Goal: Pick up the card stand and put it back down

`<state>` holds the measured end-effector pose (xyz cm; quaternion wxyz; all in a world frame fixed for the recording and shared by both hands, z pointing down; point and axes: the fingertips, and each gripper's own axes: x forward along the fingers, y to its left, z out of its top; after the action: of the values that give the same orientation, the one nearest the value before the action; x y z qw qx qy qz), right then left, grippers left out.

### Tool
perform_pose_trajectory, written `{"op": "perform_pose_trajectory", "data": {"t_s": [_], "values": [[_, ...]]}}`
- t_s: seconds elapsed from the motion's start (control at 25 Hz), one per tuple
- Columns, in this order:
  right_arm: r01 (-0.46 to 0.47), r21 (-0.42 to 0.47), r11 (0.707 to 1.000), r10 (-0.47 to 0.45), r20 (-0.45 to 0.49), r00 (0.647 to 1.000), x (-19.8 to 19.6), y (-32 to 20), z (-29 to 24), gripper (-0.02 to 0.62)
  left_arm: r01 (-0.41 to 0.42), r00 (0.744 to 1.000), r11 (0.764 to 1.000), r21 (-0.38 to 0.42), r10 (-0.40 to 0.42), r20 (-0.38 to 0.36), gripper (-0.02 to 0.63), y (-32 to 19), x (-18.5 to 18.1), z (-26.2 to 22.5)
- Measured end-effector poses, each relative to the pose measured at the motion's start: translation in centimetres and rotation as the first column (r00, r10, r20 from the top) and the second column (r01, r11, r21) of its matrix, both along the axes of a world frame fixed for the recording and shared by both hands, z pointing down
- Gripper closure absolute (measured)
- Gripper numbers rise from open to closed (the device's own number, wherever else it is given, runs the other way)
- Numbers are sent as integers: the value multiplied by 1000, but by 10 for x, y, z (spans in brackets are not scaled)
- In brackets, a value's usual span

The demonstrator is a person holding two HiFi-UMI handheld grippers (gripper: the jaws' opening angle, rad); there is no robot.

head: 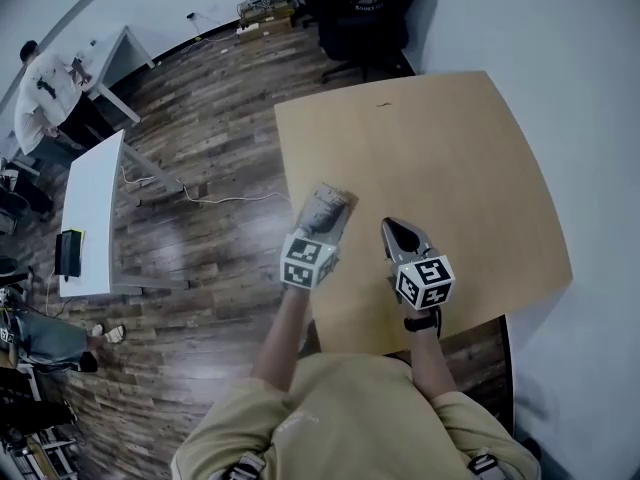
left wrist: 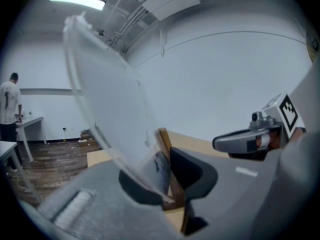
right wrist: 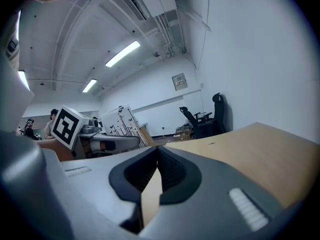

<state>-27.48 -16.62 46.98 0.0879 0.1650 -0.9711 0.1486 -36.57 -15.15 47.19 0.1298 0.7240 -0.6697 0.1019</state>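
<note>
Currently one card stand (head: 330, 206), a clear panel (left wrist: 110, 109) on a wooden base (left wrist: 168, 149), is hanging above the single wooden table (head: 450, 138) near its left edge, clear of the top. Two grippers are showing: the left gripper (head: 318, 234) is pinching the stand at its base between narrowly parted jaws, while the right gripper (head: 398, 232) is hovering just beside it, jaws pressed together on nothing. The panel is carrying a pale sheet, its print too small to read. One person (head: 45, 93) is standing far off by two white tables (head: 95, 208), small and hard to make out
</note>
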Motion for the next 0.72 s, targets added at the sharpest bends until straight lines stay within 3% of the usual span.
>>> {"op": "perform_pose_trajectory", "data": {"t_s": [0.2, 0.44, 0.72], "values": [[-15, 67, 998, 14, 29, 999, 7, 2, -27, 591, 82, 995, 991, 107, -87, 43, 555, 17, 10, -41], [-78, 125, 989, 70, 67, 995, 24, 0, -51, 591, 211, 969, 954, 211, -233, 85, 555, 48, 18, -67], [-48, 148, 988, 34, 100, 994, 28, 23, -59, 591, 285, 948, 930, 231, -309, 78, 555, 90, 26, -68]]}}
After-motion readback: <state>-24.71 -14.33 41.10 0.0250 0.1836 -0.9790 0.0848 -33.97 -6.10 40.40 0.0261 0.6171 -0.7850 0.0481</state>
